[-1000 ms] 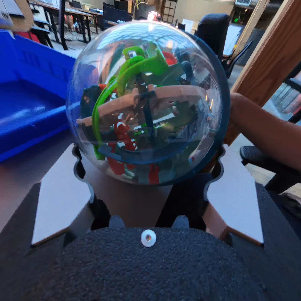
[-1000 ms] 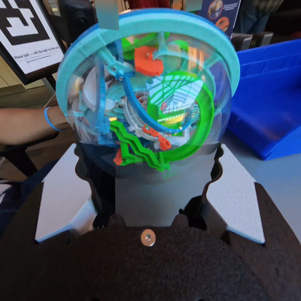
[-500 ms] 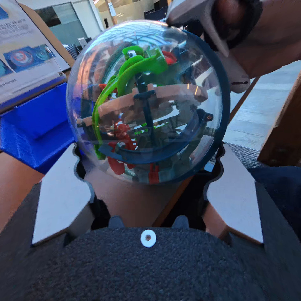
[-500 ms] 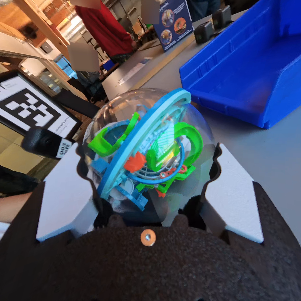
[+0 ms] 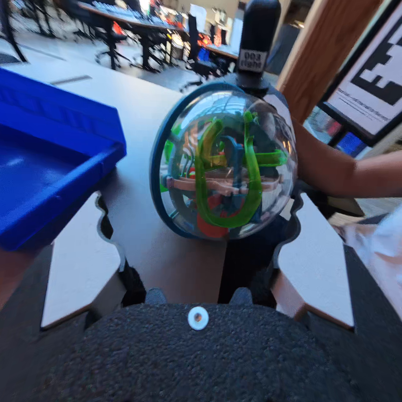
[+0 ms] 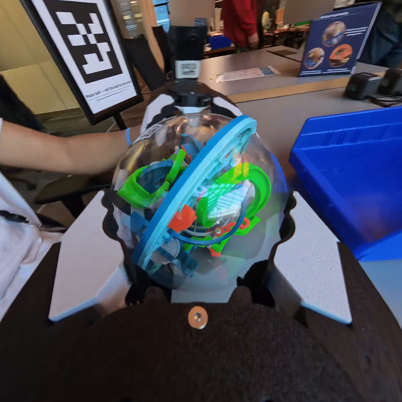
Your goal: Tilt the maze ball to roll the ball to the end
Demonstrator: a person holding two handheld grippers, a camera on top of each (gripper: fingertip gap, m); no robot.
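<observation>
The maze ball (image 5: 224, 163) is a clear sphere with a blue ring and green, orange and blue tracks inside. In the right wrist view the maze ball (image 6: 195, 195) fills the space between my fingers, and my right gripper (image 6: 198, 193) is shut on it, the ring tilted. My left gripper (image 5: 200, 193) is open: the ball sits just ahead of its tips with a gap on the left side. The right gripper (image 5: 256, 43) shows behind the ball, and the left gripper (image 6: 188, 54) shows beyond it. I cannot make out the small ball inside.
A blue bin (image 5: 43, 163) stands on the grey table (image 5: 141, 108) beside the ball; it also shows in the right wrist view (image 6: 348, 174). A framed black-and-white marker sign (image 6: 87, 43), a wooden post (image 5: 322, 54) and a person's forearm (image 6: 54, 150) are close by.
The left gripper let go of the ball and drew back, so the ball looks smaller and farther. The ball has turned, its ring now near upright in the left view. The right gripper keeps hold.
</observation>
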